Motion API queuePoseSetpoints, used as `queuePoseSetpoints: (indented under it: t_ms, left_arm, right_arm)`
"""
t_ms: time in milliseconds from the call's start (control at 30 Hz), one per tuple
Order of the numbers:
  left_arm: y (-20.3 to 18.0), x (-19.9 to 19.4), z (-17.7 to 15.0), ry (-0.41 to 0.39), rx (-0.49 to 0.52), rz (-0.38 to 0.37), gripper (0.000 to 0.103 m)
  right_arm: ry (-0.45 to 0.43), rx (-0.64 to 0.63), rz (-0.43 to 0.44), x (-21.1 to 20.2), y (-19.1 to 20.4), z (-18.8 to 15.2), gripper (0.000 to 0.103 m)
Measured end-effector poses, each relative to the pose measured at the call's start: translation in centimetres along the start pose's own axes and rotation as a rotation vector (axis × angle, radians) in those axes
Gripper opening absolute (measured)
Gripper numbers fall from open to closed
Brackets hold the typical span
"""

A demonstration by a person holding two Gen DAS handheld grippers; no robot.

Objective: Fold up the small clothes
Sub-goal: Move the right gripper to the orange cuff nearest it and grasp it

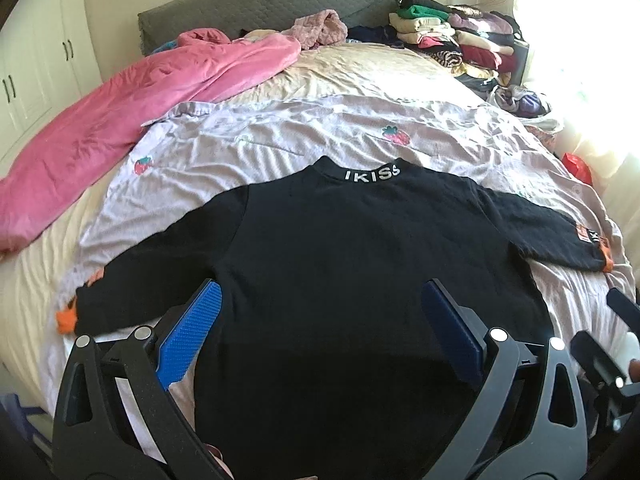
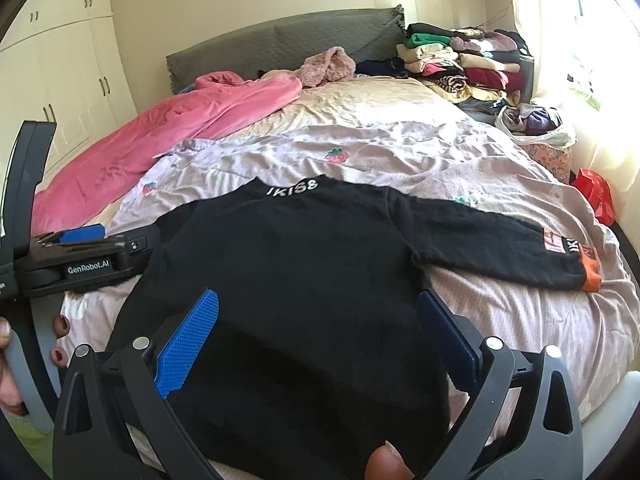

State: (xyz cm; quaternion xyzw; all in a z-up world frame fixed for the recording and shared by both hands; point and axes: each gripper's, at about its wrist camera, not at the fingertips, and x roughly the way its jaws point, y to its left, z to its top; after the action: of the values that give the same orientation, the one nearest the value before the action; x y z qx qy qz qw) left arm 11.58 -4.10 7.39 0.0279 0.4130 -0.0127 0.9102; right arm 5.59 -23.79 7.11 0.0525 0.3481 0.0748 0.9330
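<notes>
A black long-sleeved top with "IKISS" on its collar and orange cuffs lies flat on the bed, sleeves spread out to both sides; it also shows in the right wrist view. My left gripper is open above the lower body of the top, empty. My right gripper is open above the lower right part of the top, empty. The left gripper's body shows at the left in the right wrist view, over the left sleeve.
A lilac strawberry-print sheet lies under the top. A pink blanket runs along the left. Stacks of folded clothes sit at the back right by the grey headboard. A red bag lies at the right edge.
</notes>
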Motion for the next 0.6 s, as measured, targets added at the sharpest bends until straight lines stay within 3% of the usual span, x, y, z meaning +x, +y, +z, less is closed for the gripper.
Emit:
queuePoseSetpoints:
  t_ms: [600]
  left_arm:
    - [-2.4,2.6,9.2,-0.022,-0.003,-0.012,0.094]
  right_arm:
    - [-0.109,0.064,-0.154,0.5,-6.8,8.7,0.099]
